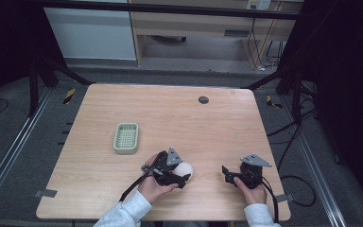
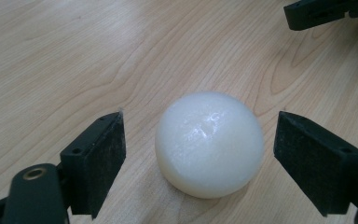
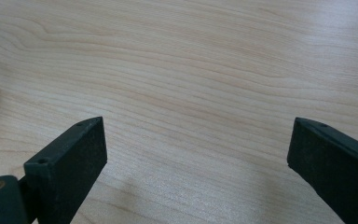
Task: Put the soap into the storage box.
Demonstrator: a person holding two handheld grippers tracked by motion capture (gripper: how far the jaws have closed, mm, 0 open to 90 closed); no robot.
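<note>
A lab-style recording station, not a home or a shop.

The wooden table (image 1: 170, 118) stood alone on grey carpeted floor (image 1: 19, 156), framed by black metal struts (image 1: 52, 66) and a dark crossbar (image 1: 170, 8) overhead, with black curtains (image 1: 9, 38) closing off both sides. Metal rails (image 1: 4, 161) ran along the floor to left and right, marked with yellow-black tape (image 1: 69, 96), and loose black cables (image 1: 293, 127) trailed over the carpet. Behind it were a plain wooden desk (image 1: 208, 23) with wires hanging at its end and a pale panel (image 1: 90, 33).
</note>
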